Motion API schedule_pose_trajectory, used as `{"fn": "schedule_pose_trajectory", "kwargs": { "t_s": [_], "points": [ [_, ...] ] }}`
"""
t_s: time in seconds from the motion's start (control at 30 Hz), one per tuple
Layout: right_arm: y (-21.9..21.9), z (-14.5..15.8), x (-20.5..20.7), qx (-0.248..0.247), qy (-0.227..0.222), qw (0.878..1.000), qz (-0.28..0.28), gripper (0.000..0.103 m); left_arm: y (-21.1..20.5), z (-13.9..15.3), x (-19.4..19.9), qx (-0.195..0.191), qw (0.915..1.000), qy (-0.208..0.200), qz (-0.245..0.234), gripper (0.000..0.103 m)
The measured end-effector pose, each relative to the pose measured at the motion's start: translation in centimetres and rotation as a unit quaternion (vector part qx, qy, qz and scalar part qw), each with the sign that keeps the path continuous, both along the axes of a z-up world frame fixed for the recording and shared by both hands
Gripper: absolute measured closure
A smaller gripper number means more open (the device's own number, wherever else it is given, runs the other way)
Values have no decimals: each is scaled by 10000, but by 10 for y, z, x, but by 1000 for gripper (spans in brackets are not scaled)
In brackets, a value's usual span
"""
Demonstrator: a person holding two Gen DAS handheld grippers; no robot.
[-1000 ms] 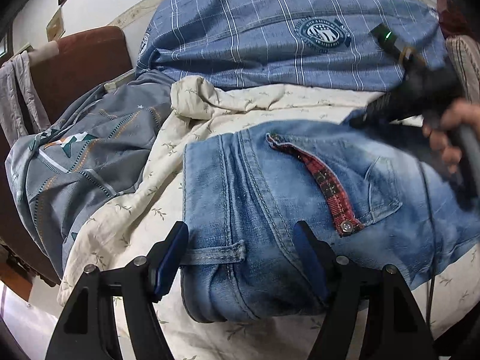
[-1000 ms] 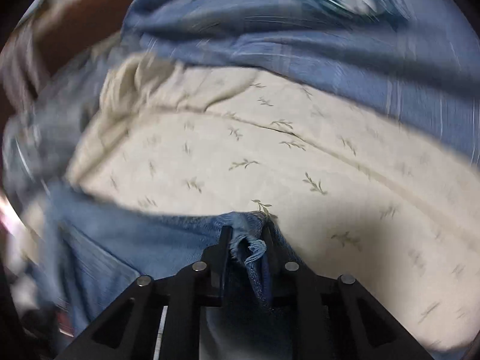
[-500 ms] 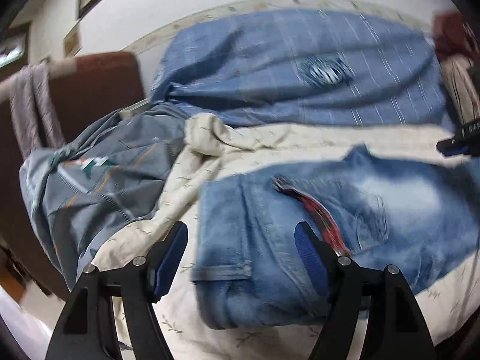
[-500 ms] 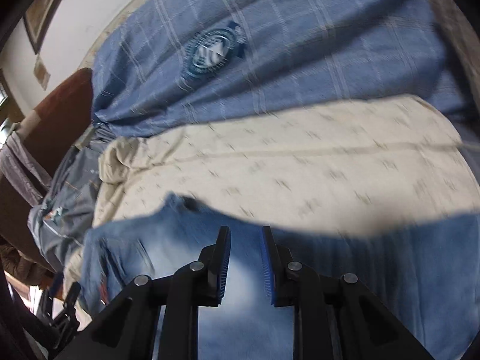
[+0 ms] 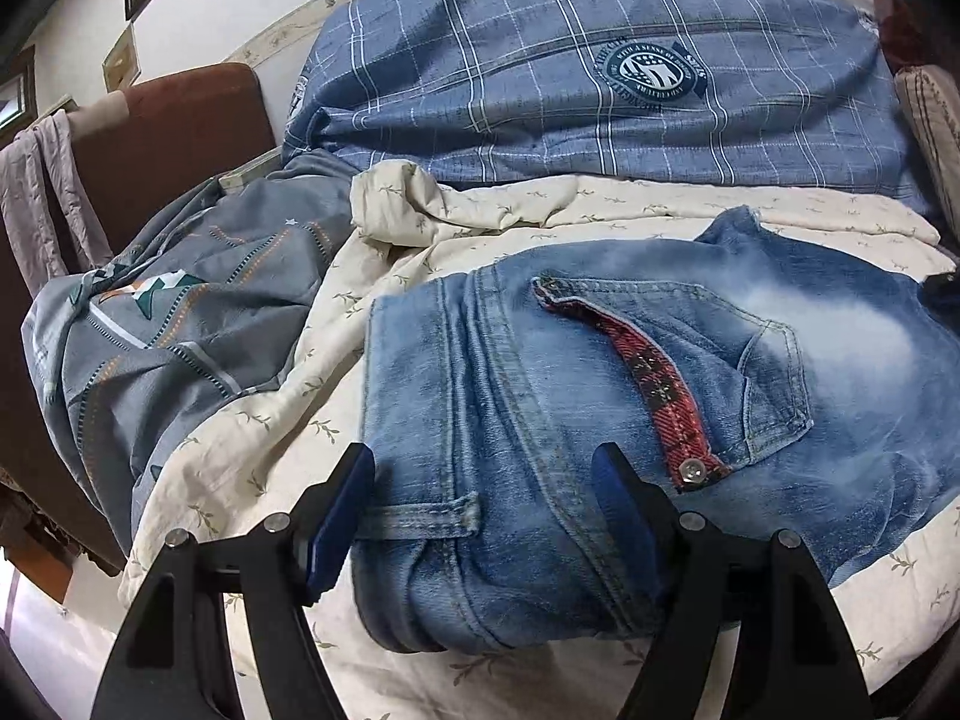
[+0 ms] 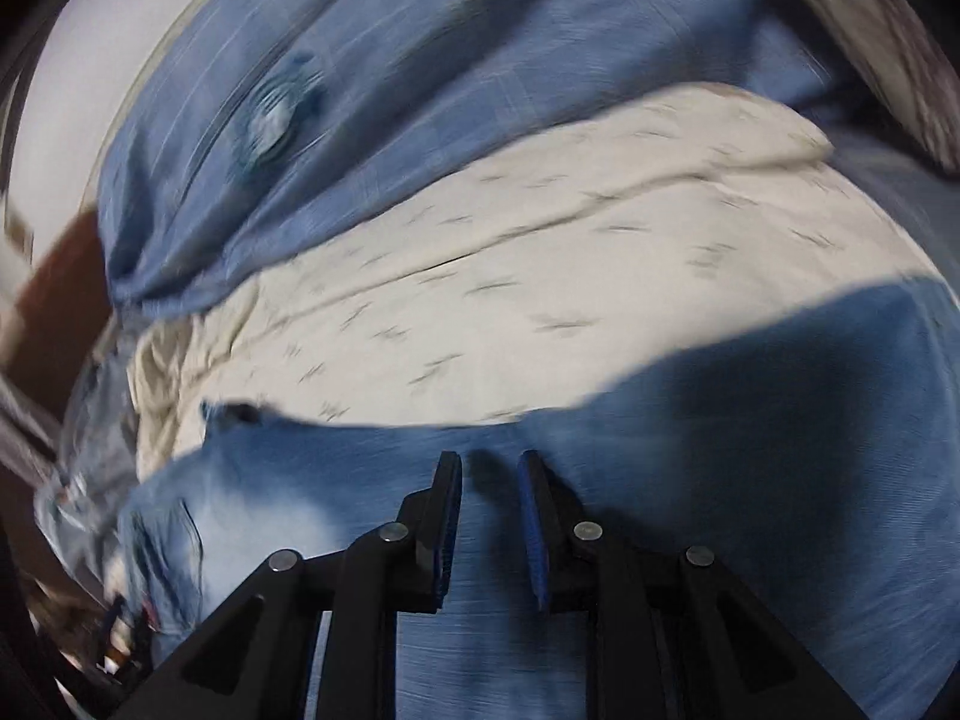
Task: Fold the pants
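Observation:
Blue jeans (image 5: 570, 372) lie flat on the cream leaf-print sheet (image 5: 270, 408), waist toward me, a back pocket with a red plaid trim (image 5: 660, 384) facing up. My left gripper (image 5: 480, 456) is open wide and low over the waistband. The folded waist sits between its fingers, and a belt loop reaches the left finger (image 5: 342, 504). In the blurred right wrist view the right gripper (image 6: 489, 457) hovers over a jeans leg (image 6: 720, 450). Its pads stand a narrow gap apart with nothing between them.
A blue checked quilt (image 5: 540, 78) with a round badge is heaped behind the jeans. A grey patterned blanket (image 5: 180, 312) is bunched at the left beside a brown headboard (image 5: 168, 138). A striped cushion (image 5: 930, 120) sits at the far right edge.
The right gripper let go of the jeans edge it was pinching and swept sideways along the leg, rolling as it went. It and the hand left the left wrist view. The left gripper barely shifted.

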State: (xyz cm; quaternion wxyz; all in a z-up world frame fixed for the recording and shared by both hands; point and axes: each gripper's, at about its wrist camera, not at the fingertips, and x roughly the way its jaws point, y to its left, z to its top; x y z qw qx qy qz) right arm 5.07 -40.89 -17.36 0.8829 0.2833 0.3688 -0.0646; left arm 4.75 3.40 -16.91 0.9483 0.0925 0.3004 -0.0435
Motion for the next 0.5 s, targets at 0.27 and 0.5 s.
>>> {"fn": "schedule_pose_trajectory", "kwargs": {
  "t_s": [0.27, 0.5],
  "points": [
    [-105, -3, -79, 558, -437, 9889, -1305, 81, 8, 2, -5, -25, 10000, -50, 16, 26],
    [-87, 32, -141, -138, -1078, 9878, -1112, 79, 13, 36, -33, -229, 9985, -469, 161, 27]
  ]
}}
